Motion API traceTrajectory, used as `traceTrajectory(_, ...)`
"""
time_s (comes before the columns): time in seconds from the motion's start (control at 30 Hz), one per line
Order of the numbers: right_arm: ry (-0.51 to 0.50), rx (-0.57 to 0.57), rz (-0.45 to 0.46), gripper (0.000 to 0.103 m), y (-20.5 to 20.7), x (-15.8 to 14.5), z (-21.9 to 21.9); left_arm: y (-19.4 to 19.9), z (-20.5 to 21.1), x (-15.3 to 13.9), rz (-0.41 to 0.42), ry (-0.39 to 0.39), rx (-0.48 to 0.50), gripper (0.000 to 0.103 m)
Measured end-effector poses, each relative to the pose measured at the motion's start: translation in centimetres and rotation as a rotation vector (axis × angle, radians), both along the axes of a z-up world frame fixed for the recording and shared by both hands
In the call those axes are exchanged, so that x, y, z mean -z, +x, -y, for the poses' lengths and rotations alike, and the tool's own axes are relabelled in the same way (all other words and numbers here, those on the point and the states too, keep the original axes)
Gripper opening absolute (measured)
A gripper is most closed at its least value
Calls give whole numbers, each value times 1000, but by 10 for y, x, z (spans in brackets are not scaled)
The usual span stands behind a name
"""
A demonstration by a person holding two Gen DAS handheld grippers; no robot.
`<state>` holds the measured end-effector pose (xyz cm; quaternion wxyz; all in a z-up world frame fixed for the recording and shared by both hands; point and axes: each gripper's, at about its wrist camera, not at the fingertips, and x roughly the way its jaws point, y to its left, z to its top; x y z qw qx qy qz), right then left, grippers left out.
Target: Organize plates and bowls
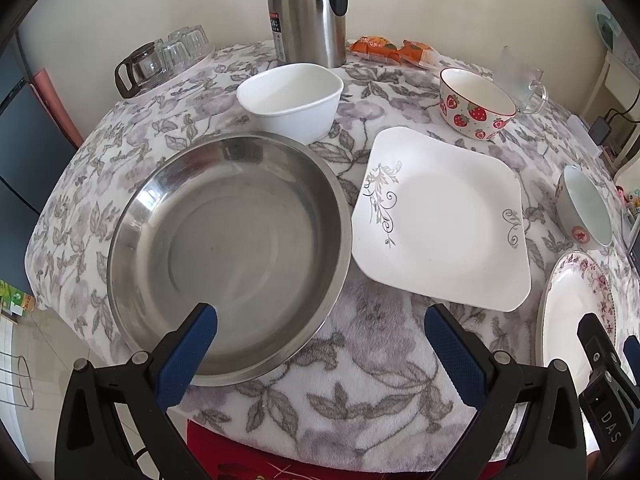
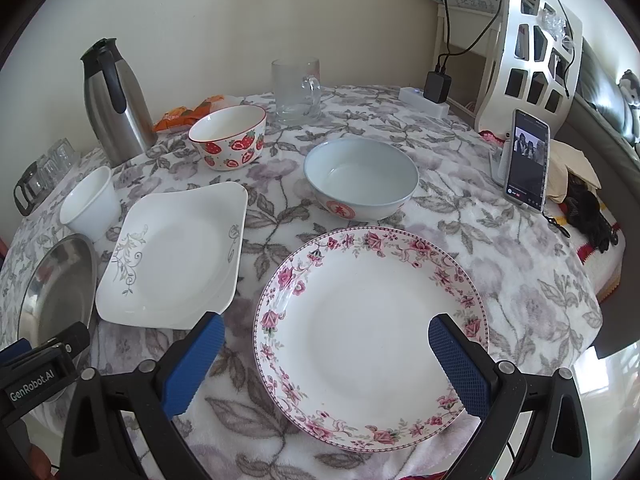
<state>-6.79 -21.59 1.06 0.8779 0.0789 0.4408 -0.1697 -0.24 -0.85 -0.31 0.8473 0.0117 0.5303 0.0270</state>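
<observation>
A round steel plate (image 1: 230, 256) lies at the table's front left, with a white square plate (image 1: 440, 220) to its right. A plain white bowl (image 1: 292, 98) stands behind the steel plate, and a strawberry bowl (image 1: 474, 104) sits further right. My left gripper (image 1: 320, 320) hovers open above the table's front edge, its left finger over the steel plate's rim. In the right wrist view a floral-rimmed plate (image 2: 372, 336) lies under my open right gripper (image 2: 326, 332). Behind that plate stands a pale blue bowl (image 2: 360, 176). Nothing is held by either gripper.
A steel thermos (image 1: 308, 12), upturned glasses (image 1: 168, 56) and orange snack packs (image 1: 390, 50) line the back. A glass mug (image 2: 296, 90) stands behind the bowls. A phone (image 2: 526, 160) on a stand and a charger (image 2: 436, 86) sit at the right. A floral cloth (image 1: 360, 380) covers the table.
</observation>
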Motion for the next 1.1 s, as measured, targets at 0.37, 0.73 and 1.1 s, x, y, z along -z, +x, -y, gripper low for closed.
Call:
traceTrajectory(0.37,0,0,-1,103,0,1,0,0,0,1,-7,-1,-1,103)
traceTrajectory(0.73,-1,0,-1,103,1,1,0,0,0,3,-11,-3,-2,103)
traceTrajectory(1.1,0,0,-4,103,1,3,-1,0,1,5,-14,-4,-1,103)
